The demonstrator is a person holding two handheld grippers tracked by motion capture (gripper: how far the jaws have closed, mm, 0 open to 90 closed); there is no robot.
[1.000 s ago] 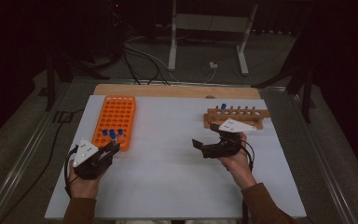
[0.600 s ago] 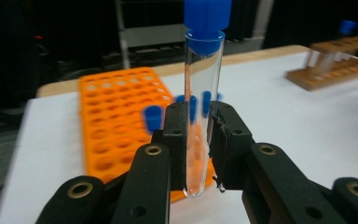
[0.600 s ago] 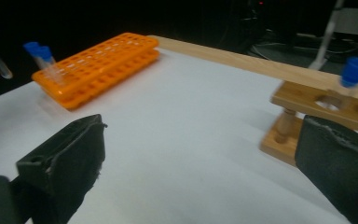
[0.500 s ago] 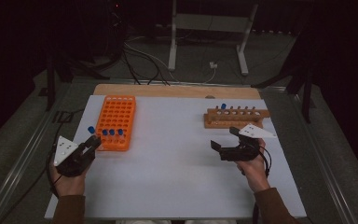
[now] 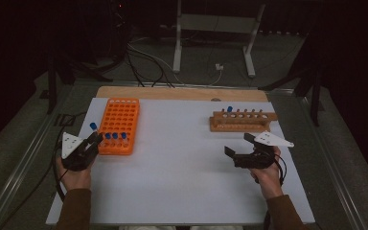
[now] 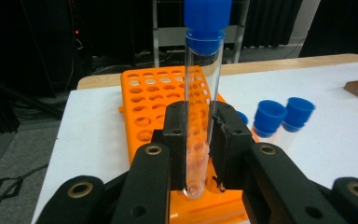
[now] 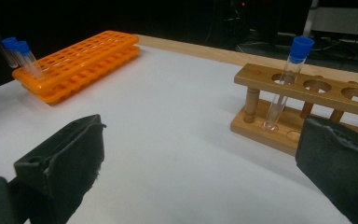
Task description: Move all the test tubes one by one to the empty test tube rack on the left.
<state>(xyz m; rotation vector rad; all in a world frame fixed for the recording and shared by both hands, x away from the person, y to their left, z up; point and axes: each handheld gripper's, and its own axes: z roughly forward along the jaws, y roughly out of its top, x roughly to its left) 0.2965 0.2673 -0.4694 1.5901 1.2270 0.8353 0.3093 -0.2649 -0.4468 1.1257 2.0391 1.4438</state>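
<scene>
We've got the left claw (image 6: 200, 140) clamped on a blue-capped tube (image 6: 203, 98) just beside the orange rack (image 5: 120, 125), while our right claw (image 5: 242, 148) sits wide apart near it.

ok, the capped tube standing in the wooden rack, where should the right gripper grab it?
Grip the tube on the bare glass just below its blue cap, above the wooden rack. It stands upright, so bring the open right gripper in level from the near side, then lift straight up.

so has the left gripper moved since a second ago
Yes. The left gripper, shut on a blue-capped tube, has pulled out to the left of the orange rack; a second ago it was at the rack's near end.
</scene>
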